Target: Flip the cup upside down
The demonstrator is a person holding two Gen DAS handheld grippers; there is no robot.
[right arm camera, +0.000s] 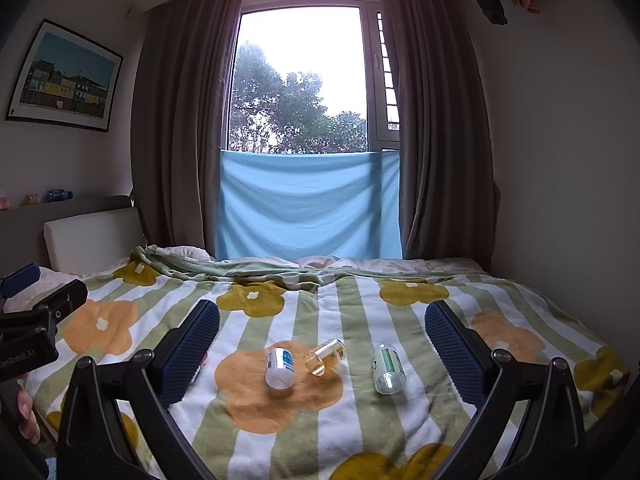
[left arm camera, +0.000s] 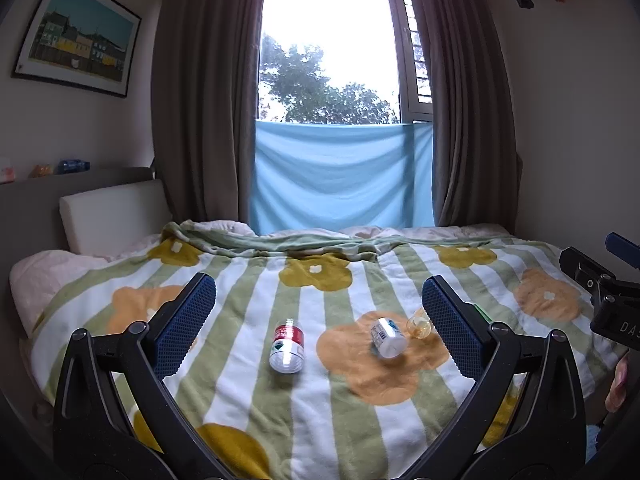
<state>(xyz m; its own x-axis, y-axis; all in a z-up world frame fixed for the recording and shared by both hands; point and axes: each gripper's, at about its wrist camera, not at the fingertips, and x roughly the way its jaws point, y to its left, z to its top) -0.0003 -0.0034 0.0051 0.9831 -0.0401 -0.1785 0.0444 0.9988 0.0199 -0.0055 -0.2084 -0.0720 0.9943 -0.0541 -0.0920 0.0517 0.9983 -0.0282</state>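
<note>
"GenRobot.AI" is printed on the left gripper (right arm camera: 30, 344) body.

A home bedroom: bed (left arm camera: 320, 420), curtains (left arm camera: 200, 100), framed picture (left arm camera: 78, 36).

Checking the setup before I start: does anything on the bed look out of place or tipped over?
Yes. All four small containers lie on their sides on the blanket: red-labelled, blue-labelled, amber, green-labelled. No spill visible.

Left gripper (left arm camera: 318, 320) and right gripper (right arm camera: 322, 346), fingers wide apart.
</note>
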